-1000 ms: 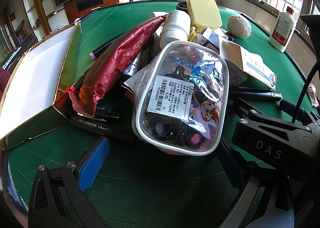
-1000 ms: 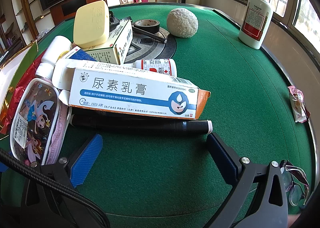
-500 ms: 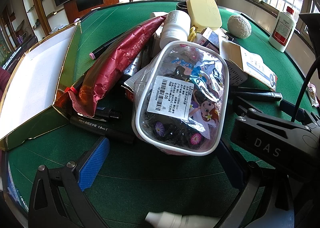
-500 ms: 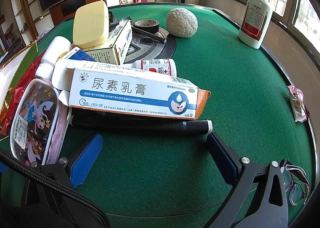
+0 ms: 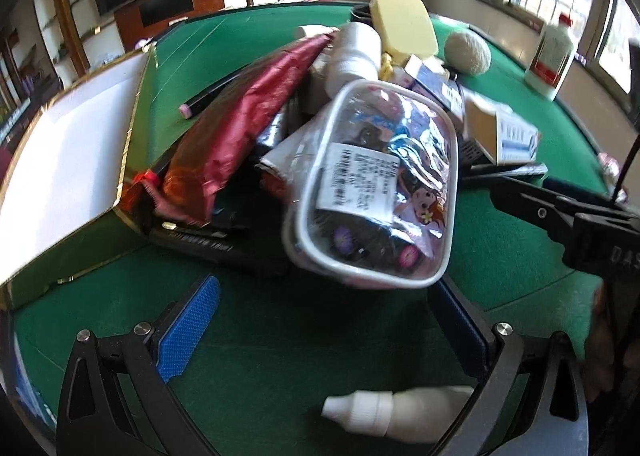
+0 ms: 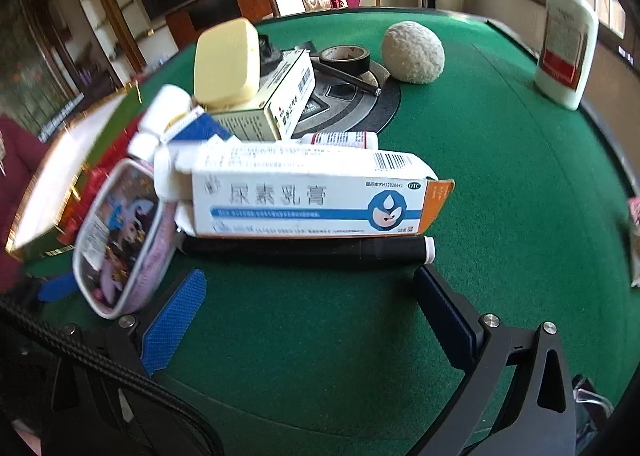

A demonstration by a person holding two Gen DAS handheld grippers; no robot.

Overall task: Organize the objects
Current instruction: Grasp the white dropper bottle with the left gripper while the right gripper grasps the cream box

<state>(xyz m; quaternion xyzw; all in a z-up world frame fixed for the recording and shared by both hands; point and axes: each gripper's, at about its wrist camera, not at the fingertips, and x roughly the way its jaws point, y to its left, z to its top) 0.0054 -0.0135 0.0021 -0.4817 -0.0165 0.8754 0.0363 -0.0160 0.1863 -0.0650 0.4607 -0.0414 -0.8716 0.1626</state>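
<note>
- On the green felt table [image 6: 500,183], I am looking at a heap of clutter waiting to be sorted; nothing is being held yet.
- Left gripper [image 5: 320,320] is hovering with fingers spread wide, empty, just short of the clear cartoon pouch [image 5: 376,191], which is leaning on the heap beside the red foil bag [image 5: 240,123].
- Right gripper [image 6: 308,304] is also spread and empty, facing the black marker [image 6: 308,250] lying against the ointment carton [image 6: 312,195].
- A white dropper bottle [image 5: 400,412] is lying loose on the felt near the left gripper's base.
- I am judging the open gold-edged box [image 5: 68,159] as the likely destination.
- For a clean pick, I am planning to centre the pads on the pouch's rim, closing gently because the plastic looks slippery, and lifting slowly to avoid toppling the heap.
</note>
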